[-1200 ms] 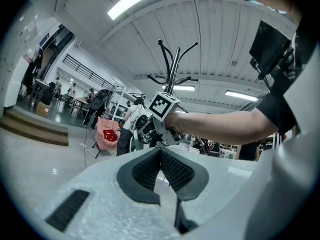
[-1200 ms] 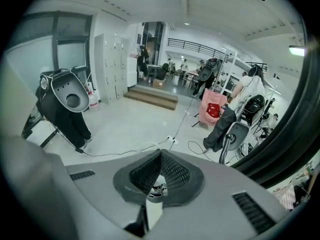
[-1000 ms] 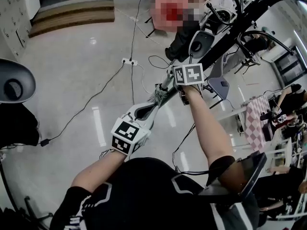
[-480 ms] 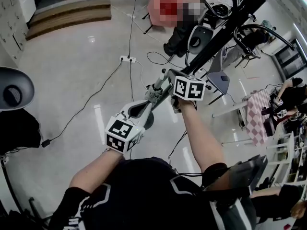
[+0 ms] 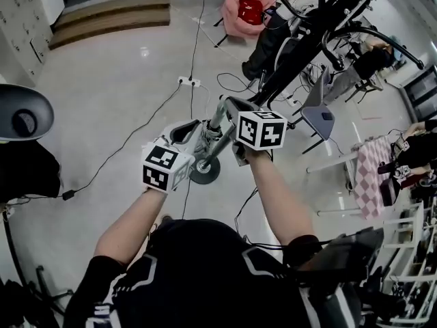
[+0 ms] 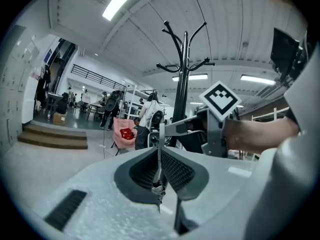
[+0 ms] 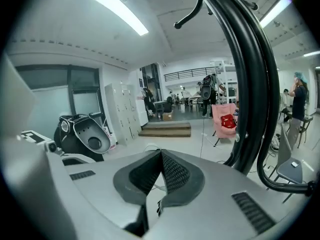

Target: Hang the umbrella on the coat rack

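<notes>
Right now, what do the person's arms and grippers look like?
The left gripper and right gripper are pale grey plastic with dark ribbed pads; each carries a white cube with black square markers. The person wears short black sleeves with white trim.

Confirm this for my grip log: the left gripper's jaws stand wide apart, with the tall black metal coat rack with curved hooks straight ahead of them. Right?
Not apart: the left gripper view shows the jaws of the left gripper closed on a thin silver rod. The tall black metal coat rack with curved hooks does stand straight ahead of them.
</notes>
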### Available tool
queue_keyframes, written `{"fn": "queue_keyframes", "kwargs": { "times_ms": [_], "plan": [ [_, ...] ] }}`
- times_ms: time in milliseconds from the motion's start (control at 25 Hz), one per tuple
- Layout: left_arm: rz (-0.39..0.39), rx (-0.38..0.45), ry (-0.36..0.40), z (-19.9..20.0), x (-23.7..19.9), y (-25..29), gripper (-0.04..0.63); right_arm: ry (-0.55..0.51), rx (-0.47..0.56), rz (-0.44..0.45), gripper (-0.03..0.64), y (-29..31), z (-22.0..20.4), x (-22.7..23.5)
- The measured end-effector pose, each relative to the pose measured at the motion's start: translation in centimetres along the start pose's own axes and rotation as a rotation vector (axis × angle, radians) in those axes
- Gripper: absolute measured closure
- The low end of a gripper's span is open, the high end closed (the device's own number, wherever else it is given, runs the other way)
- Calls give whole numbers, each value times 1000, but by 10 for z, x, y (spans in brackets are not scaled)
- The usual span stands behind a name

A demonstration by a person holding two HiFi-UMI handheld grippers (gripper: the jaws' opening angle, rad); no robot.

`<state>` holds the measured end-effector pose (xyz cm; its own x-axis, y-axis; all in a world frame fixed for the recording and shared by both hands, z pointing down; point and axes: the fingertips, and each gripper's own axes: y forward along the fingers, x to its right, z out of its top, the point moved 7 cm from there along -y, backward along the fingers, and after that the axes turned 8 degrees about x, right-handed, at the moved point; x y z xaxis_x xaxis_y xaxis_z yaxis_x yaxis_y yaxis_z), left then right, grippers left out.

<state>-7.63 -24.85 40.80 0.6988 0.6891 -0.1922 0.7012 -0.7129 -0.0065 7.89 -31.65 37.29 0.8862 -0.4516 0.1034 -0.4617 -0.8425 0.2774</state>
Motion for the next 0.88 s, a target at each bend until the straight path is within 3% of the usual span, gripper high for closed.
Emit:
{"fn": "queue_keyframes", "kwargs": {
  "times_ms": [240,360,480,760,880],
  "plan": [
    [33,0,51,1,13,26,571,3,15,78,609,-13,3,-6],
    [47,-9,98,3,18,35,444,7,27,86,609,-19,3,-9],
    [60,-31,111,1,11,40,443,3,41,80,609,-21,5,-15],
    [-64,-41,101,-1,-12,48,443,12,66,-13,609,-16,0,-29],
    [-109,-67,97,-4,-23,53,487,30,75,-67,609,-16,-1,-31]
  ]
}}
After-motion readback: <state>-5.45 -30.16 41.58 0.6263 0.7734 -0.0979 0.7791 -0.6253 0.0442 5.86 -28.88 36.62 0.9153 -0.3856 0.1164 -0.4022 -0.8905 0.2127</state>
